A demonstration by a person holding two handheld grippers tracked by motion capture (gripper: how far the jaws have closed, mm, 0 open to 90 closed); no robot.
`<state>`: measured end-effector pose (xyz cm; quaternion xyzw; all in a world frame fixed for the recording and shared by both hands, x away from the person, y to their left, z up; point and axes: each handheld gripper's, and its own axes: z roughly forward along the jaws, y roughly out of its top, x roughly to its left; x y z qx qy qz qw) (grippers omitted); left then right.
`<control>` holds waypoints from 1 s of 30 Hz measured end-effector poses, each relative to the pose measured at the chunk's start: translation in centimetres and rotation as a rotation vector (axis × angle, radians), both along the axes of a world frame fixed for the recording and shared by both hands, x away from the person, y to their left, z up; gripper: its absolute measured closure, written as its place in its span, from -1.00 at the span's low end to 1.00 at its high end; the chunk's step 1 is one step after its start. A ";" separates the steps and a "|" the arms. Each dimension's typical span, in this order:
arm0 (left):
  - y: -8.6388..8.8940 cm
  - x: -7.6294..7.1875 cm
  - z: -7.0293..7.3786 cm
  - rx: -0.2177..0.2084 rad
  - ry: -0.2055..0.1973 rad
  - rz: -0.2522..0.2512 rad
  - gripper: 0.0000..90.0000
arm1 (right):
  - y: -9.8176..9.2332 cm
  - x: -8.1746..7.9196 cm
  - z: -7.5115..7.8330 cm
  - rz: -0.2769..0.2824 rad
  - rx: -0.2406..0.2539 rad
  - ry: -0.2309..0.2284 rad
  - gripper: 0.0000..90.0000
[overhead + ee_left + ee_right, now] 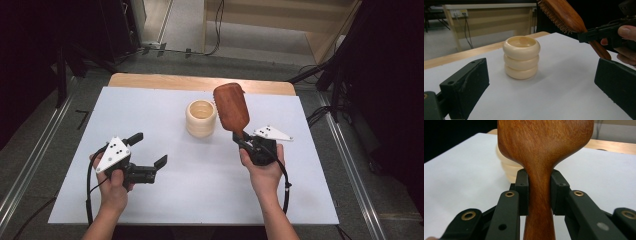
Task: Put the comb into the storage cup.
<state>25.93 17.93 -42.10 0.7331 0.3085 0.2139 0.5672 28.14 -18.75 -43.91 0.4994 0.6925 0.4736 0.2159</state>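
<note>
A reddish wooden hairbrush [231,107] is held up by its handle, with my right gripper [242,139] shut on it; its paddle head tilts up over the right edge of a cream ribbed cup [201,118]. In the right gripper view both pads clamp the brush handle [539,195], and the cup [505,166] peeks out behind it. From the left gripper view I see the cup [521,57] upright ahead, the brush bristles [560,15] at the upper right. My left gripper [148,149] hovers at the left, open and empty, its jaws wide apart.
A white mat [165,195] covers the wooden table [150,81], whose far edge shows bare. Cables and dark stands lie on the floor beyond and to the right. The cup stands near the mat's middle back.
</note>
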 end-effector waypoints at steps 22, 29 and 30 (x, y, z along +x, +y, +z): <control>-4.1 3.2 0.5 -0.099 0.061 -0.084 -1.00 | 2.7 -2.4 -1.3 0.146 0.006 -0.096 0.57; -4.9 3.5 1.1 -0.121 0.064 -0.099 -1.00 | 3.6 -3.1 -1.7 0.184 0.010 -0.114 0.57; -5.0 3.6 1.2 -0.124 0.067 -0.105 -1.00 | 3.7 -3.2 -1.8 0.186 0.010 -0.115 0.57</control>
